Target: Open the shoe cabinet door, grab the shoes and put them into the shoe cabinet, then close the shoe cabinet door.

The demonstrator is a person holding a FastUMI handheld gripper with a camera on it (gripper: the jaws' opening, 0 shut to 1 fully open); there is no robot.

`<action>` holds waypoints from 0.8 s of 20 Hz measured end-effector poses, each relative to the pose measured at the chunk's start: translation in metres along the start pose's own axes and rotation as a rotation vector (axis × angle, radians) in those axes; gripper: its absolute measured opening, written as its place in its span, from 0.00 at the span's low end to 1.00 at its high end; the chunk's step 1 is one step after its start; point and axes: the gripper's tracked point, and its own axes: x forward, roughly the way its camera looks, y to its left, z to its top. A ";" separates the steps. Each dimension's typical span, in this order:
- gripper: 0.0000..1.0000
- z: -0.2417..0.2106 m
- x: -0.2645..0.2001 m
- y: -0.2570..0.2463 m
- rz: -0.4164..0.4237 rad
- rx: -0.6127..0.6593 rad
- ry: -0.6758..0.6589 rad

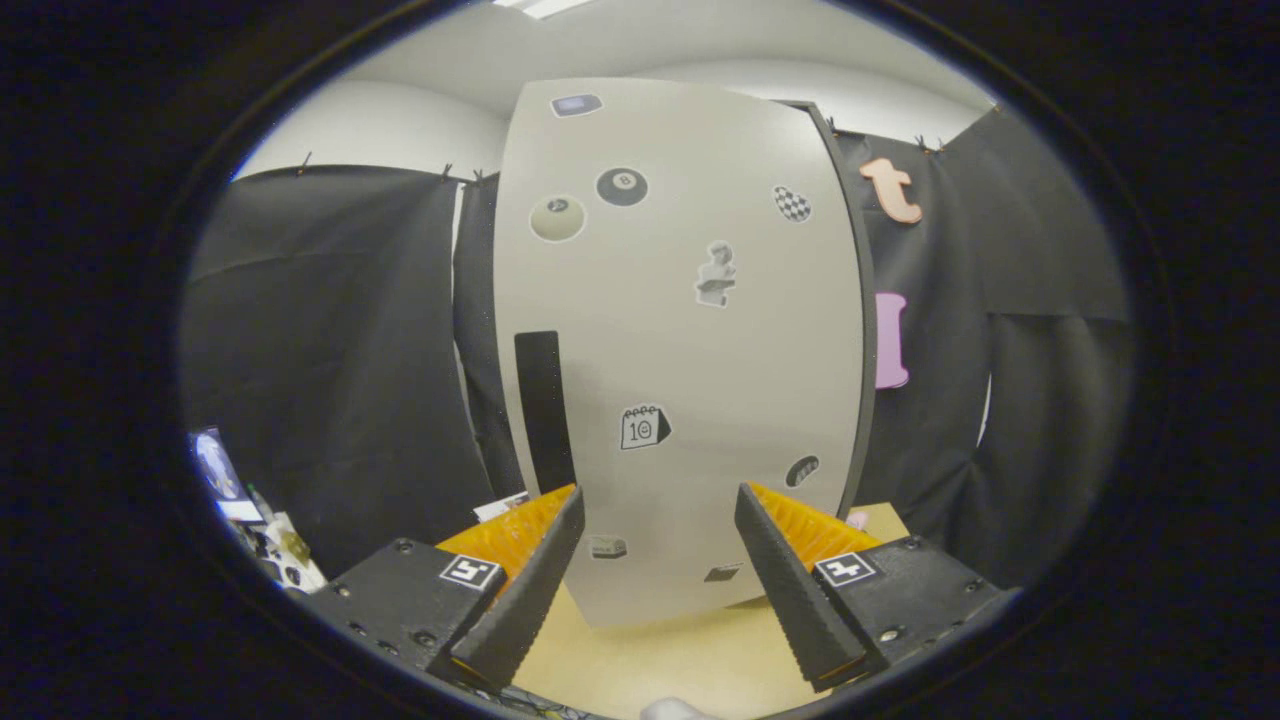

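Claw (660,560) spread wide, nothing gripped, facing the shoe cabinet door (680,350) square-on. Door looks shut, standing on the desk (650,660) just ahead of the fingers. Dark vertical handle strip (543,410) sits near the door's left edge, just above and beyond the left finger (530,580); right finger (790,580) well off to the other side of it.

Shoes: cannot tell where. Small pale bit at the desk's near edge (672,710), too little visible to identify.

Risks, judged from here:
- Claw not lined up with the handle; straight push forward likely taps bare door panel, may shove the cabinet back.
- Strip looks flat or recessed; poor bite probable, slip on pull.
- Hinge side seemingly at the dark right edge (850,330); door would swing toward the claw, so stepping back needed.

Room: open desk between fingers and door. Booth cloth (330,370) close on both flanks of the cabinet, little sideways margin. Clutter (270,540) beyond the left finger, near the cloth.
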 end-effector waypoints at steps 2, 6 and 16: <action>0.99 0.005 -0.005 -0.002 -0.009 0.010 -0.010; 1.00 0.014 -0.037 -0.022 -0.098 -0.019 -0.001; 0.99 0.021 -0.149 -0.061 -0.283 0.013 -0.074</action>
